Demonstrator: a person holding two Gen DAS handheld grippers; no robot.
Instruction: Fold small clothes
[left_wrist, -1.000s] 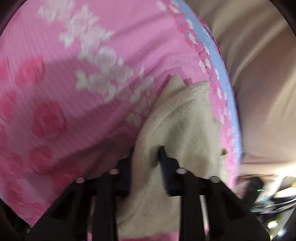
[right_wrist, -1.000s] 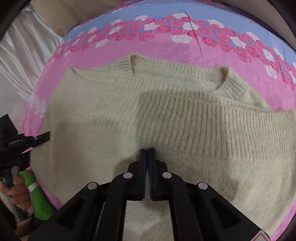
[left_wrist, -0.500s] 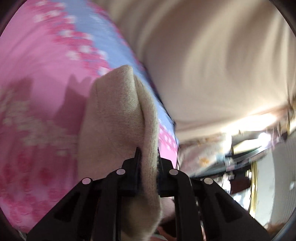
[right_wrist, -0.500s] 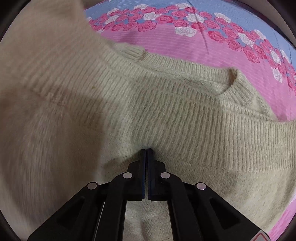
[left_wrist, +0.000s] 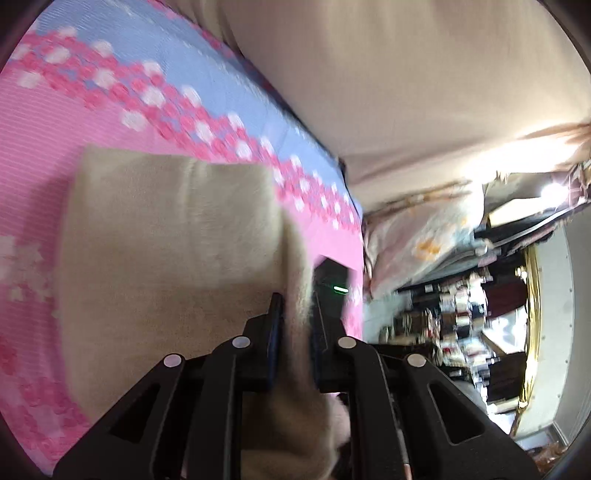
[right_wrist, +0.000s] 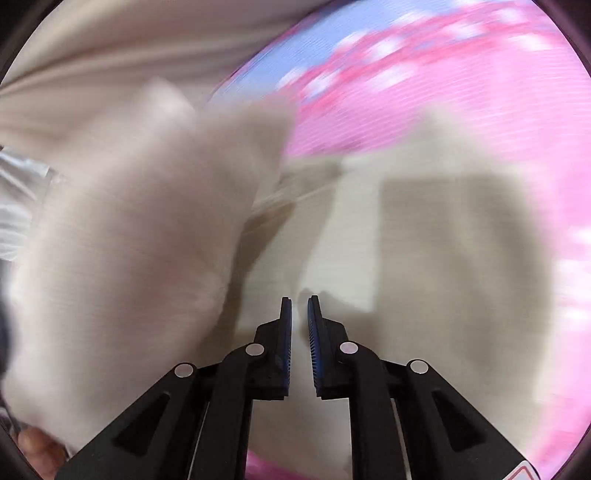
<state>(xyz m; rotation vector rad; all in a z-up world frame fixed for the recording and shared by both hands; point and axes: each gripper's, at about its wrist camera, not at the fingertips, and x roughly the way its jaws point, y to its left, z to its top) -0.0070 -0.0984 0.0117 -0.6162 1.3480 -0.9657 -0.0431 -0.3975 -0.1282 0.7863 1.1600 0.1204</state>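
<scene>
Midway, your left tongs (left_wrist: 297, 314) pinch the beige sweater's (left_wrist: 166, 236) edge at frame centre above the pink bedspread (left_wrist: 33, 147); your right tongs (right_wrist: 299, 314) stand slightly parted, empty; folding remains unfinished.

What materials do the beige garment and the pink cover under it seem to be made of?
The beige garment, clamped in the left tool, looks like soft, matte, fuzzy knit, though blur hides the stitches. The pink cover looks like thin woven cloth with fine stripes and printed roses.
</scene>
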